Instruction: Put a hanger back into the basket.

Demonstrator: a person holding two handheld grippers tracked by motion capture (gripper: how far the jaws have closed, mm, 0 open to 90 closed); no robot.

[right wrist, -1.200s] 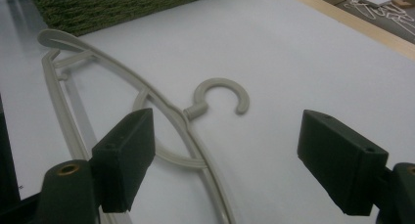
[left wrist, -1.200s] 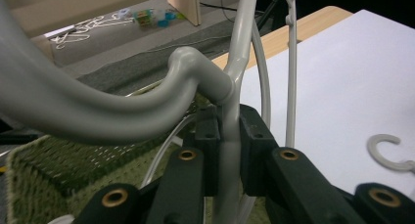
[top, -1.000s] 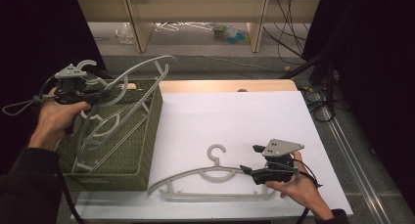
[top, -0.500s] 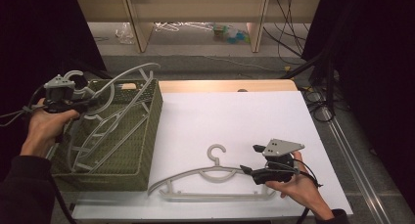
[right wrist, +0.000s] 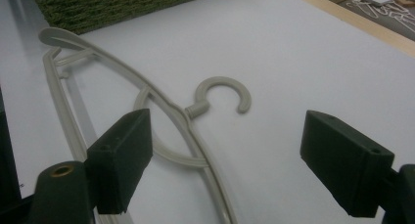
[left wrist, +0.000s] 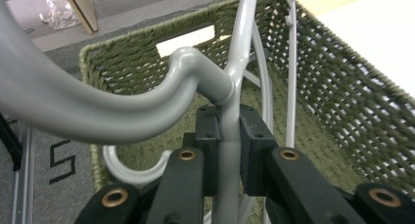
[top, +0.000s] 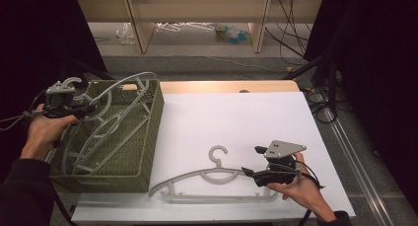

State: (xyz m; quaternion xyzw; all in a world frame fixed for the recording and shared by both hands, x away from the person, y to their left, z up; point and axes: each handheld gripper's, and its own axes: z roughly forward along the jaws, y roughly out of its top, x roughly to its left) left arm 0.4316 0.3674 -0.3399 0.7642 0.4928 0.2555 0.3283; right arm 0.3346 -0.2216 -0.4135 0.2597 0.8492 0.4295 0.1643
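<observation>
Hanger (top: 207,179) lies flat near right of basket (top: 148,132): light, stiff, slick plastic; best grabbed at neck. Right gripper (right wrist: 244,160) open over it. Left gripper (left wrist: 225,145) clamps grey hanger (left wrist: 147,94) over basket.

In the high view, light falls from above onto the white bench (top: 236,122), which reads bright and evenly lit, while both sides of the picture sink into near black and the floor beyond the far edge is dim. Shadows are soft: a faint one lies under the pale hanger (top: 212,184) near the bench's near edge. In the left gripper view the grey hanger (left wrist: 98,104) looms large and soft-focused, with a glossy highlight on its bend; in the right gripper view the black tongs (right wrist: 240,160) are blurred.
</observation>
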